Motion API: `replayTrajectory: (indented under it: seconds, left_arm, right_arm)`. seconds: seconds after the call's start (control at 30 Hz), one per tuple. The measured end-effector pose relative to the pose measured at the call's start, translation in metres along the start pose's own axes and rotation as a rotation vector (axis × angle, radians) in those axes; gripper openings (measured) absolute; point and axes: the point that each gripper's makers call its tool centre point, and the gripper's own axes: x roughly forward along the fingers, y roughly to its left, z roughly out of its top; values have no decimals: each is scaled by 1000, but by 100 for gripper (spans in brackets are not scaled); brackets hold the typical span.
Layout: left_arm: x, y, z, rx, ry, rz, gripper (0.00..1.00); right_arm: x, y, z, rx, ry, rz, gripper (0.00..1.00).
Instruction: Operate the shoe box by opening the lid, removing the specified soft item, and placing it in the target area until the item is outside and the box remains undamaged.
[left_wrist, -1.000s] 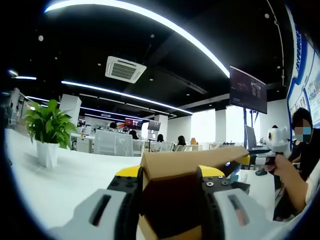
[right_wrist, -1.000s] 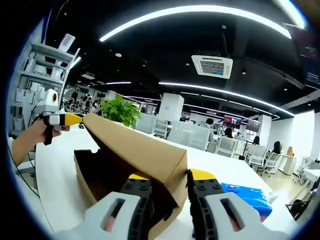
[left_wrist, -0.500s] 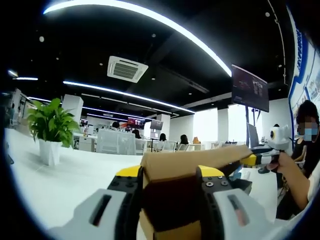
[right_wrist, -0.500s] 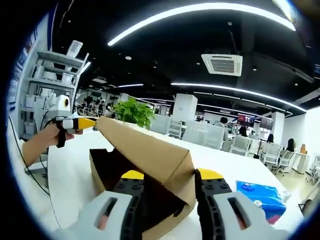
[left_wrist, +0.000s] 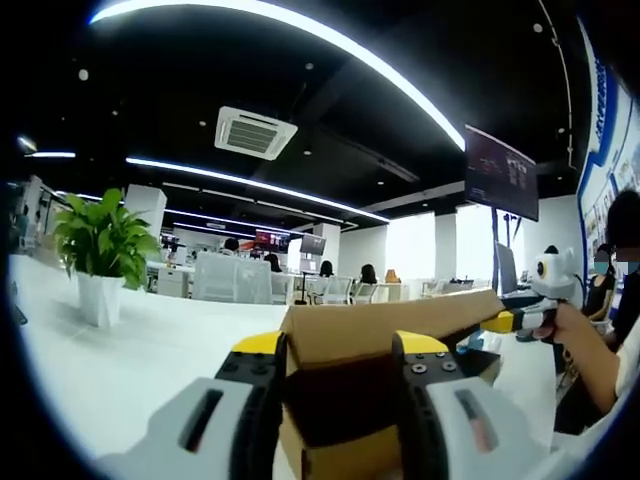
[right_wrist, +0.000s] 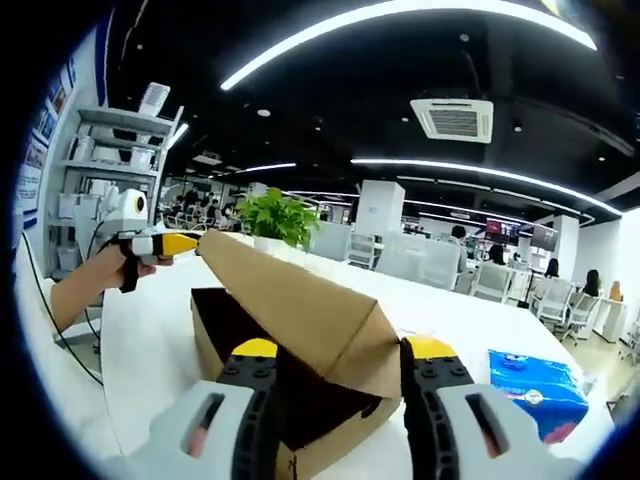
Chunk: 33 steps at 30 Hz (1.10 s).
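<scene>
Both grippers pinch the lid (right_wrist: 300, 305) ends to keep the shoe box (right_wrist: 235, 335) open: left gripper (left_wrist: 335, 350) and right gripper (right_wrist: 340, 350) jaws closed on cardboard; tissue pack (right_wrist: 535, 390) at 3 o'clock.

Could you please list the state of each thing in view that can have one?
Lid: raised, tilted, held at both ends.
Box: open, on the table.
Left gripper: shut on lid.
Right gripper: shut on lid.
Blue pack: lying on table.
Plant: upright in pot.

Open-plan office: rows of desks and chairs (left_wrist: 232, 282), ceiling light strips (right_wrist: 480, 172).
</scene>
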Motion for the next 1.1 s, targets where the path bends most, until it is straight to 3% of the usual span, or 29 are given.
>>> replayTrajectory:
  seconds: [0.07, 0.13, 0.27, 0.43, 0.5, 0.53, 0.57, 0.67, 1.0, 1.1]
  left_arm:
    - [1, -3, 0, 13, 1, -11, 42]
    - [3, -5, 3, 22, 1, -16, 41]
    - [4, -3, 1, 44, 15, -4, 42]
    - [3, 0, -5, 15, 21, 2, 42]
    - [2, 0, -5, 23, 24, 2, 42]
    - [2, 1, -6, 25, 27, 4, 42]
    - [3, 1, -6, 22, 31, 7, 42]
    - [3, 2, -6, 21, 35, 5, 43]
    - [3, 1, -12, 22, 51, 1, 42]
    - [3, -2, -11, 25, 49, -7, 44]
  right_arm:
    - [-3, -5, 0, 43, 12, -56, 42]
    - [-7, -2, 6, 8, -10, -74, 41]
    - [-12, 9, 6, 10, 2, -18, 47]
    - [-14, 11, 2, 42, -2, 21, 47]
    - [-13, 14, 5, 79, -28, 42, 53]
    - [-12, 22, 7, 165, -39, 99, 60]
    - [-13, 24, 8, 176, -49, 121, 63]
    - [-12, 16, 7, 150, -46, 71, 58]
    - [-9, 14, 1, 213, -50, 39, 55]
    - [-10, 13, 3, 204, -79, 20, 54]
